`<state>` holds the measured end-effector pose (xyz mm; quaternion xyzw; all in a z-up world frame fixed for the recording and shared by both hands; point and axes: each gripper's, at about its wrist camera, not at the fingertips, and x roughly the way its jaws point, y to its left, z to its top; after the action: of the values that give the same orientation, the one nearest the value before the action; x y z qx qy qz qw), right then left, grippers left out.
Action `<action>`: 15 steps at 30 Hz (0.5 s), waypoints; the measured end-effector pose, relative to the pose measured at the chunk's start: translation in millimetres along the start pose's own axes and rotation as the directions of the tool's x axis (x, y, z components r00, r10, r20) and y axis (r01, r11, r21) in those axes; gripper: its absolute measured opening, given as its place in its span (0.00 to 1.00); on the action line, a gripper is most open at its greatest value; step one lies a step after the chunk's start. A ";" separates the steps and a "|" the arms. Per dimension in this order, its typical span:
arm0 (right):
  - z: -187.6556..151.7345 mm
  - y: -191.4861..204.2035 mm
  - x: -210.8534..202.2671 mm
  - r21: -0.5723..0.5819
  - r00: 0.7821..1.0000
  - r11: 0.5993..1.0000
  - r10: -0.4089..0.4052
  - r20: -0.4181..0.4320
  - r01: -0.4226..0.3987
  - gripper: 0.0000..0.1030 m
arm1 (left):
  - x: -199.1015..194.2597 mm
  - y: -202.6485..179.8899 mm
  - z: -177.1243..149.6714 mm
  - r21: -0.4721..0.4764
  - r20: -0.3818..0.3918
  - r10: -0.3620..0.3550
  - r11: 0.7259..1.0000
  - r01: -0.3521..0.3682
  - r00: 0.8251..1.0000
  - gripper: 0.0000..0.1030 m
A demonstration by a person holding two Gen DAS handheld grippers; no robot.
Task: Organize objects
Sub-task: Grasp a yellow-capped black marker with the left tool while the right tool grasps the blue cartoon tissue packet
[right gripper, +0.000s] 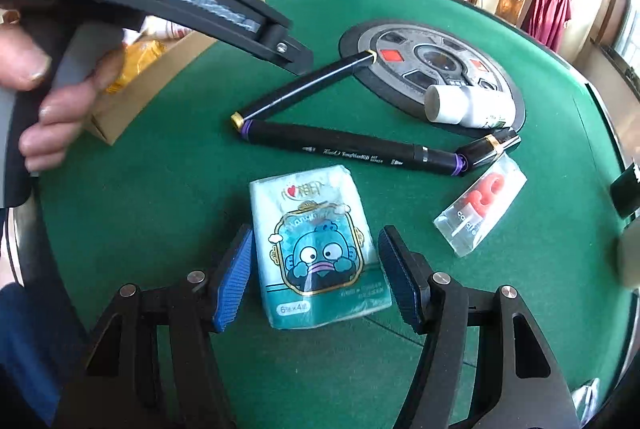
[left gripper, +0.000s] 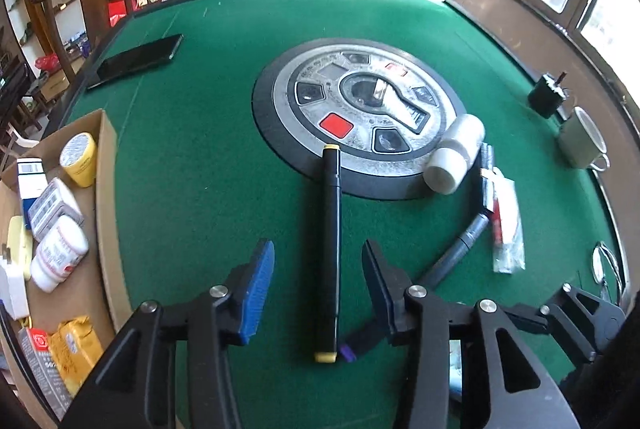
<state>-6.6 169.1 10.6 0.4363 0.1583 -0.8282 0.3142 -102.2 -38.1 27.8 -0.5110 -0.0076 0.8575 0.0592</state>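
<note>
My left gripper [left gripper: 318, 281] is open, its blue pads on either side of a black marker with yellow ends [left gripper: 331, 249] lying on the green table; the marker also shows in the right wrist view [right gripper: 304, 85]. My right gripper [right gripper: 316, 269] is open around a teal tissue pack [right gripper: 316, 249], not touching it. A black marker with purple ends [right gripper: 356, 149], a white bottle [right gripper: 468, 107], a clear packet with red candles [right gripper: 480, 205] and a black-and-gold lipstick [right gripper: 490, 147] lie nearby. The left gripper's body [right gripper: 180, 1] shows at the upper left.
A cardboard box [left gripper: 106, 189] at the left holds several bottles and packs. A round grey centre panel [left gripper: 360, 113] sits mid-table. A black phone [left gripper: 136, 61] lies far left. A green mug [left gripper: 580, 141] and a small black item [left gripper: 546, 95] stand at the right edge.
</note>
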 end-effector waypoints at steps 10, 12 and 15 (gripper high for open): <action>-2.6 -41.8 -7.6 0.183 0.994 0.980 0.060 0.092 -0.076 0.48 | 26.1 -16.3 -4.9 0.051 0.022 0.049 0.997 -0.050 0.999 0.18; -3.8 -50.5 -9.5 0.223 0.992 0.971 0.069 0.109 -0.092 0.48 | 25.0 -20.3 -8.3 0.060 0.041 0.047 0.997 -0.050 0.998 0.13; -6.1 -58.6 -12.6 0.254 0.989 0.961 0.074 0.130 -0.106 0.48 | 21.5 -19.4 -14.8 0.043 0.063 0.047 0.998 -0.050 0.997 0.13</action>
<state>-36.1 221.3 16.8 0.4302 0.0092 -0.8512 0.3005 -97.5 -17.2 3.3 -0.4829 0.0222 0.8740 0.0496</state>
